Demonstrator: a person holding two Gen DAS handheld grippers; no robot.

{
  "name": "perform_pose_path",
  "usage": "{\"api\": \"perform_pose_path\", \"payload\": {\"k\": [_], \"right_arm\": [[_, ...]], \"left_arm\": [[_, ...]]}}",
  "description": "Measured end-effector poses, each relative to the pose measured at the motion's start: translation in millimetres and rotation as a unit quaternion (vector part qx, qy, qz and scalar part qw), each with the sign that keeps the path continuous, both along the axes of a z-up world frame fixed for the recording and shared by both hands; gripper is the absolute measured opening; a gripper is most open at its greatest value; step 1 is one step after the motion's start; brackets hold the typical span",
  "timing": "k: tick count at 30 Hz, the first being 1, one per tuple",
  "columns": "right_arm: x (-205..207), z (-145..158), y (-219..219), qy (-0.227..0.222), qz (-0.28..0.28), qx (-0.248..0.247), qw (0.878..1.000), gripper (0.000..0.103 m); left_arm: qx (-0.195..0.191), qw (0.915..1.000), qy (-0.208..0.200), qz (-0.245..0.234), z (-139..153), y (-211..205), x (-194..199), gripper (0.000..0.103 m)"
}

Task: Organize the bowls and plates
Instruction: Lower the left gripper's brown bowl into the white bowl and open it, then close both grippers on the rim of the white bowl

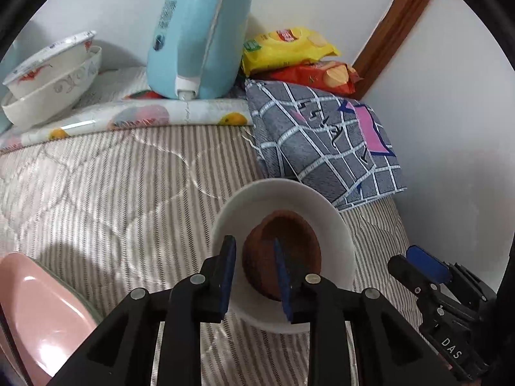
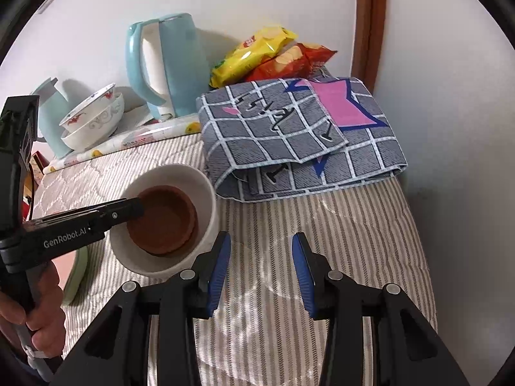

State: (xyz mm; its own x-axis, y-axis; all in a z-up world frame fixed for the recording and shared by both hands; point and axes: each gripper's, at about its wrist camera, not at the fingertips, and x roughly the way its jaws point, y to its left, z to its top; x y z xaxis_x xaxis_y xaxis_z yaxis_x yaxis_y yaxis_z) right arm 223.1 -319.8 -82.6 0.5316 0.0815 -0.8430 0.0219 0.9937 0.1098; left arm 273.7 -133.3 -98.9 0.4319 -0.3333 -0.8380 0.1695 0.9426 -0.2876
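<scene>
A brown bowl (image 1: 283,251) sits inside a white bowl (image 1: 289,199) on the striped mattress; both also show in the right wrist view, the brown bowl (image 2: 164,222) within the white bowl (image 2: 180,177). My left gripper (image 1: 254,276) is open, its fingers straddling the brown bowl's near rim, one inside and one outside it. My right gripper (image 2: 261,270) is open and empty over the mattress, to the right of the white bowl. Two stacked patterned bowls (image 1: 54,77) stand at the back left, also in the right wrist view (image 2: 93,119). A pink plate (image 1: 42,315) lies at the near left.
A light blue kettle (image 1: 199,32) stands on a fruit-print cloth (image 1: 154,112) at the back. Yellow and red snack bags (image 1: 289,54) lie behind a folded grey checked cloth (image 1: 325,141). A wall (image 1: 434,96) closes the right side.
</scene>
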Motion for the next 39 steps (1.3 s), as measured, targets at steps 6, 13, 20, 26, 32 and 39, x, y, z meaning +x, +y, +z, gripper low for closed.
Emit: {"api": "perform_pose_path", "payload": {"k": [6,13,20,26,32,39], "right_arm": [[5.7,6.2,7.5,-0.009,0.009,0.024,1.000,0.040],[19.8,-2.9,19.0,0.010,0.020,0.041,0.999,0.037],[31.5,-20.6,27.5,0.035,0.027,0.025,0.999,0.024],[39.6,-33.8,38.9,0.053,0.036,0.000,0.998,0.021],[47.6,-41.7,44.7,0.068,0.041,-0.008,0.997,0.021],[56.4,-49.8,45.0,0.082,0.038,-0.001,0.996,0.021]], "left_arm": [[0.007,0.9998,-0.016,0.011,13.0,14.3,-1.2,0.023],[0.022,0.9995,0.003,0.023,4.5,24.4,2.5,0.023],[0.017,0.9995,0.021,0.016,-8.7,25.2,5.6,0.023],[0.026,0.9992,0.025,0.015,-15.7,22.9,10.3,0.023],[0.034,0.9989,0.032,0.005,-22.9,17.1,15.4,0.024],[0.040,0.9978,0.051,-0.012,-32.6,10.4,20.4,0.024]]}}
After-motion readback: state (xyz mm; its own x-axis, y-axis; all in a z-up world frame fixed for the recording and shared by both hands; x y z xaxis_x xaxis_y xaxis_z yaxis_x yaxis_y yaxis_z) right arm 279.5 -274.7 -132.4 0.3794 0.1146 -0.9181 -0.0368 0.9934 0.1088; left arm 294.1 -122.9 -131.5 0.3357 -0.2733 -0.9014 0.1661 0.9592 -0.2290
